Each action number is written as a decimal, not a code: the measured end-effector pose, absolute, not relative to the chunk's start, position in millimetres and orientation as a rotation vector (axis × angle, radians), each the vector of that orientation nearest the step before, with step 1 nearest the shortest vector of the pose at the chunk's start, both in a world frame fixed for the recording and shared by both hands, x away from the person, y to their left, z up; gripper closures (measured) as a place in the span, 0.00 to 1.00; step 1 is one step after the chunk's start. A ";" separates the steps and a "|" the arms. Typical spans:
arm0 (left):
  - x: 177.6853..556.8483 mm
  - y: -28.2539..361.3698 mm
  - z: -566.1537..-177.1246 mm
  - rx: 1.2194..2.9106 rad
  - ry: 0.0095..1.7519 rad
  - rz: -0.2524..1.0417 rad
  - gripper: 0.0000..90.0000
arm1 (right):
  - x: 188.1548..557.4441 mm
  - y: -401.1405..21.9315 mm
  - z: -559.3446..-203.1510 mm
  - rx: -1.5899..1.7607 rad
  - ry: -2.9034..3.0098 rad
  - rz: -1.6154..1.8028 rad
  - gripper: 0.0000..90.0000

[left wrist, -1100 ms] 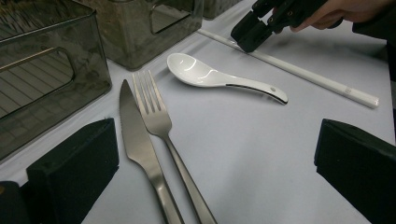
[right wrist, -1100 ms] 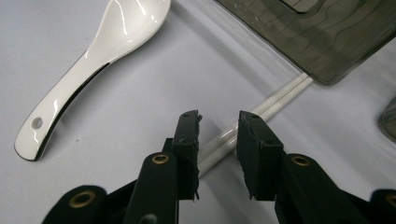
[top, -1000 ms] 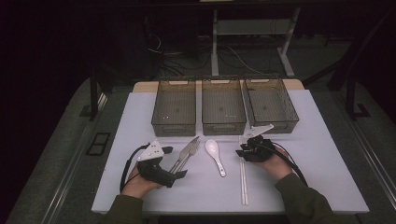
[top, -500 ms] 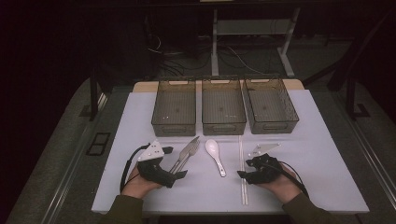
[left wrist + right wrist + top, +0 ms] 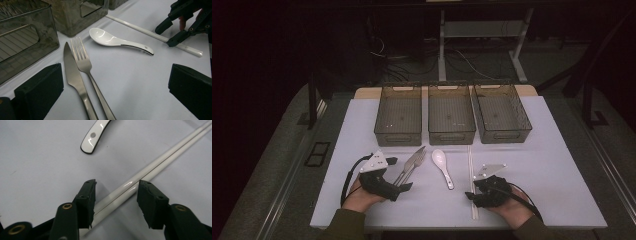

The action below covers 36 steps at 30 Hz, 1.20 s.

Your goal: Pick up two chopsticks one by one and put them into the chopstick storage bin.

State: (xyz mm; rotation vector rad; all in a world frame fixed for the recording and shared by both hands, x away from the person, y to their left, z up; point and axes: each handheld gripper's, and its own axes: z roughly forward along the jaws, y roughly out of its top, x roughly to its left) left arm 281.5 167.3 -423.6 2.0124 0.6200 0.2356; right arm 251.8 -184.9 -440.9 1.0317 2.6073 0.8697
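Observation:
A pair of white chopsticks [image 5: 471, 165] lies on the white mat, running from the bins toward the near edge. My right gripper [image 5: 473, 192] is low over their near end. In the right gripper view its jaws [image 5: 117, 183] straddle the chopsticks [image 5: 160, 162] with gaps on both sides. The jaws have just been closing, but the pads do not touch. My left gripper [image 5: 398, 173] rests open at the front left. A steel knife [image 5: 72, 72] and fork [image 5: 83, 62] lie between its wide jaws, untouched. A white ceramic spoon [image 5: 443, 167] lies between the two grippers.
Three dark see-through bins [image 5: 398, 117] [image 5: 451, 117] [image 5: 502, 115] stand in a row at the back of the mat [image 5: 537, 165]. The left gripper view shows the right gripper [image 5: 166, 35] over the chopsticks [image 5: 140, 28], beyond the spoon [image 5: 110, 41].
My right hand has drawn back from near the bins toward the near edge, along the chopsticks. Its jaws now sit astride their near end. The left hand has stayed put.

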 end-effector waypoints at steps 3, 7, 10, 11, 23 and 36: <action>281.3 166.8 -423.7 2.012 0.618 0.235 0.00 | 251.3 -184.8 -440.2 1.015 2.612 0.865 0.58; 281.3 166.9 -423.6 2.011 0.619 0.236 0.00 | 247.2 -185.5 -439.1 1.016 2.621 0.869 0.60; 281.3 166.5 -423.8 2.015 0.618 0.237 0.00 | 242.7 -186.7 -438.6 1.004 2.632 0.884 0.61; 281.3 166.5 -423.8 2.015 0.618 0.237 0.00 | 242.7 -186.7 -438.6 1.004 2.632 0.884 0.61; 281.6 167.7 -423.3 2.014 0.624 0.240 0.00 | 259.1 -196.7 -427.5 1.067 2.551 0.997 0.58; 282.8 168.4 -424.1 2.008 0.623 0.239 0.00 | 360.8 -194.8 -437.9 1.345 2.324 1.020 0.74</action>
